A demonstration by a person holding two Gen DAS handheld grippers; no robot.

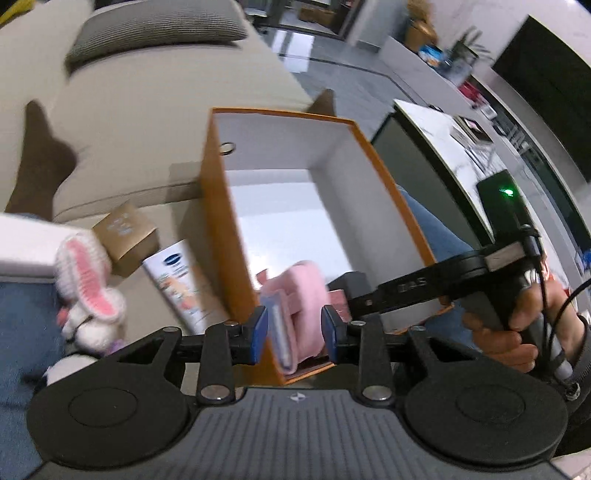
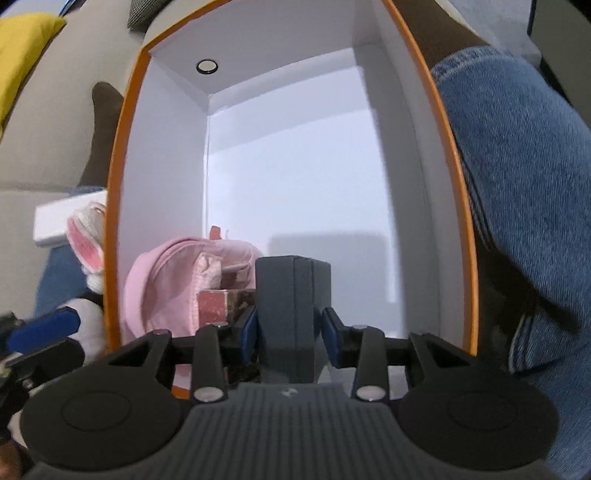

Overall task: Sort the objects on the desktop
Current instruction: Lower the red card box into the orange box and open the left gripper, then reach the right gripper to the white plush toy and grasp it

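The surface is a beige sofa (image 1: 147, 110) filling the upper left of the left wrist view, with a grey ribbed cushion (image 1: 155, 33) at the top; a dark sock (image 1: 40, 158) lies at the left edge; blue jeans (image 2: 517, 184) fill the right side of the right wrist view. Beyond the sofa, upper right, runs a glossy grey floor, a white marble-topped table (image 1: 454, 147) with small items too blurred to name, and a black screen (image 1: 546, 77) on the far wall.

An orange box (image 1: 218, 236) with a white inside sits in the centre of both views; a pink pouch (image 1: 299, 306) lies in its near left corner, with a red block (image 2: 214, 306) just beside it.

Left of the box, outside it, in the lower left of the left wrist view: a white tube (image 1: 177, 280) against the box wall, a brown carton (image 1: 125, 236) above it, a crocheted rabbit (image 1: 92, 291) with pink ears, and a white flat box (image 1: 29, 243) at the left edge.

The left gripper (image 1: 294, 328) hovers at the near left corner of the box, fingers set moderately apart astride the wall and pouch, pinching nothing; the right gripper (image 2: 289, 326), inside the box at lower centre, is clamped on an upright grey case (image 2: 291, 295); its body crosses the lower right of the left wrist view.
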